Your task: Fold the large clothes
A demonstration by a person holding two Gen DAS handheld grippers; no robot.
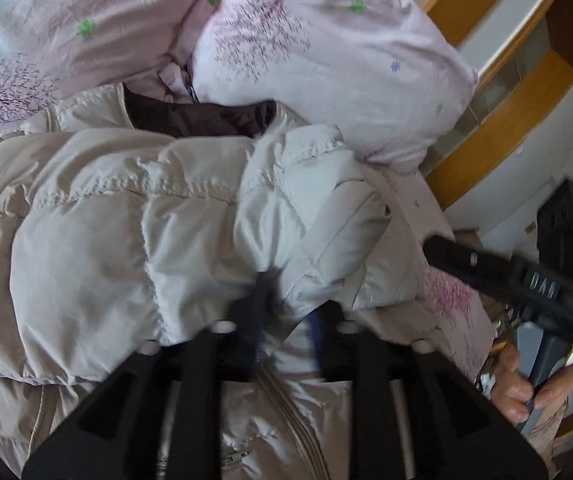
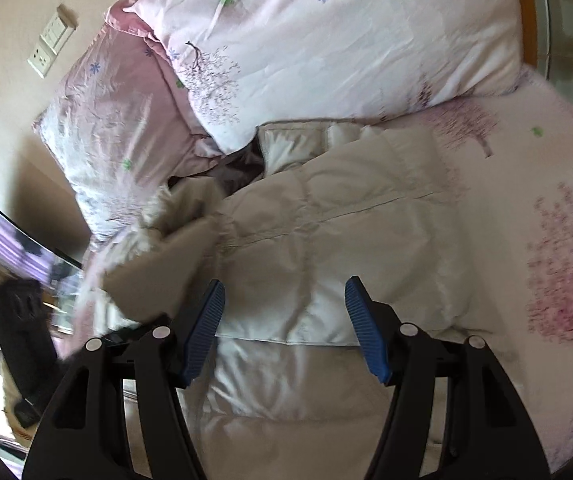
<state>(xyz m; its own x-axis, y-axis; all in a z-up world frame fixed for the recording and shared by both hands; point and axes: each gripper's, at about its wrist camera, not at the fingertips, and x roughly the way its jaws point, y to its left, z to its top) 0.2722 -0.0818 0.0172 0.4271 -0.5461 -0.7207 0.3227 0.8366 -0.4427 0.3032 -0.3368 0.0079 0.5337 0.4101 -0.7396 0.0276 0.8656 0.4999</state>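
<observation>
A cream quilted down jacket (image 1: 134, 224) lies on the bed, its dark brown lining (image 1: 198, 118) showing at the collar and its zip (image 1: 286, 420) running down towards the camera. A folded sleeve or flap lies across its body. My left gripper (image 1: 288, 312) is low over this fold, blurred, its fingers apart with a bulge of fabric between them. My right gripper (image 2: 286, 320) hovers open above the jacket (image 2: 326, 232), blue pads (image 2: 366, 332) wide apart with nothing between them. From the left wrist, the right gripper (image 1: 526, 280) and the hand (image 1: 518, 384) holding it show at the right.
Two pink tree-print pillows (image 2: 326, 40) (image 2: 118, 128) lie against the jacket's collar end. The printed bed sheet (image 2: 546, 240) extends to the right. A wooden headboard (image 1: 506, 120) stands past the pillows. Wall sockets (image 2: 50, 44) and a screen (image 2: 18, 244) are at the left.
</observation>
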